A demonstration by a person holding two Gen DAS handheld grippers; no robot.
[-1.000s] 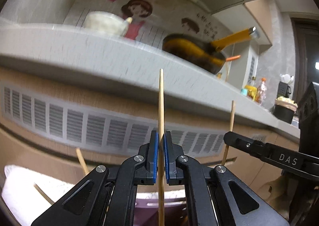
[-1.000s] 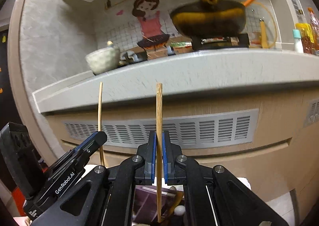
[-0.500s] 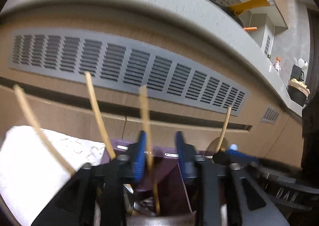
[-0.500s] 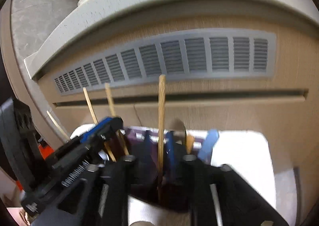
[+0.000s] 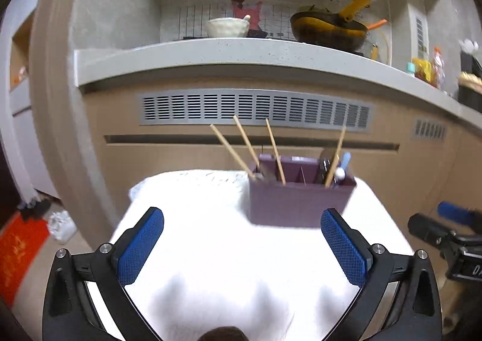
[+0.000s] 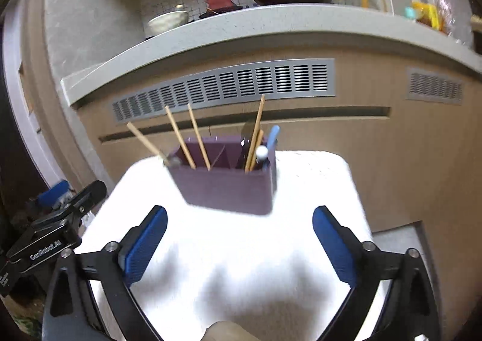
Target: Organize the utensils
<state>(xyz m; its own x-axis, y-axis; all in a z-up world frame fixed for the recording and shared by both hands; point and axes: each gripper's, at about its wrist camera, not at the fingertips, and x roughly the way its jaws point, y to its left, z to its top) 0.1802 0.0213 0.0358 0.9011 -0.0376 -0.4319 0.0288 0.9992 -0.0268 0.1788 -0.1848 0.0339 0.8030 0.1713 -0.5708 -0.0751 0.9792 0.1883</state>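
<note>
— Where are the utensils?
— Standing in a purple utensil holder [image 5: 298, 202] at the far edge of a white-covered tabletop [image 5: 211, 250]. Three wooden chopsticks [image 5: 245, 142] leaning left in the left compartment; one more chopstick [image 6: 255, 130] with a blue-handled utensil [image 6: 272, 136] on the right.
— And the hand-held grippers?
— Left hand-held gripper [image 5: 242, 244] spread wide, holding nothing. Right hand-held gripper [image 6: 239, 243] likewise apart and empty, both near the holder.

Both wrist views look forward and slightly down, sharing the purple utensil holder [image 5: 298, 199] [image 6: 229, 190] near ahead
</note>
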